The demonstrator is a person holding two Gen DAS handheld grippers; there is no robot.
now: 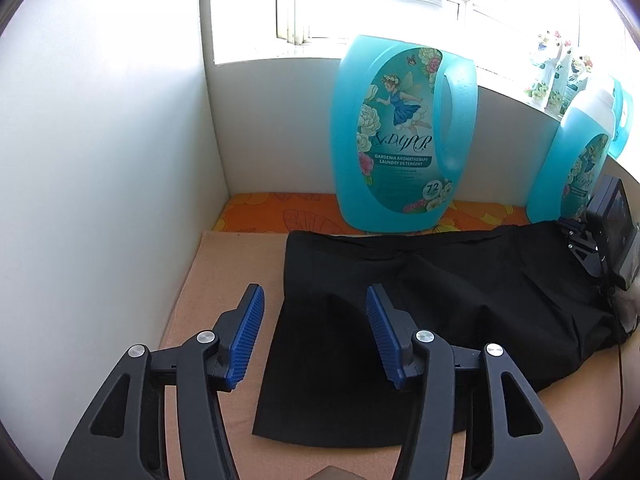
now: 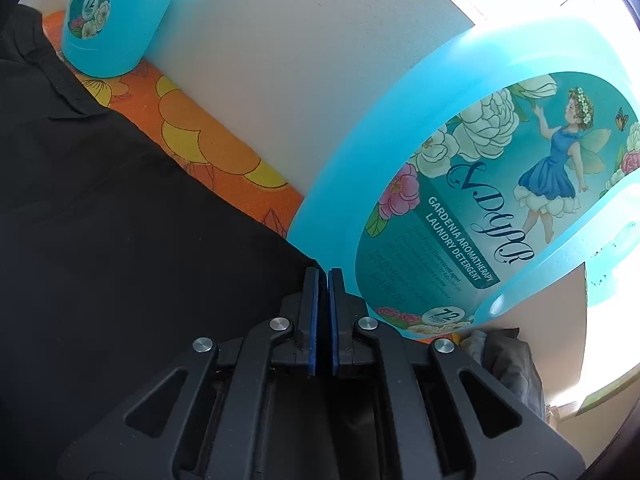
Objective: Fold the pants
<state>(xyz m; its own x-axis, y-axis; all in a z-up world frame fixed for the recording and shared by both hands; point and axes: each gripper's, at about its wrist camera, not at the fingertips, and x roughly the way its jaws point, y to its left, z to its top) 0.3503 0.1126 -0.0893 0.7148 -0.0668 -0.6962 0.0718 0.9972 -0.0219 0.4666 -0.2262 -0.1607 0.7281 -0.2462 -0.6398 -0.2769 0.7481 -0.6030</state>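
Black pants (image 1: 440,292) lie spread on a tan mat (image 1: 224,280), one leg end reaching toward me. My left gripper (image 1: 316,308) is open and empty, hovering over the near leg end, its blue pads (image 1: 250,320) apart. My right gripper (image 2: 323,280) is shut on the far corner of the pants (image 2: 120,240), by the detergent jug. It also shows at the right edge in the left wrist view (image 1: 592,248).
A large blue detergent jug (image 1: 404,132) stands behind the pants, a second jug (image 1: 576,168) to the right, very close to my right gripper (image 2: 480,200). A white wall (image 1: 100,140) bounds the left side. An orange floral cloth (image 1: 288,212) lies at the back.
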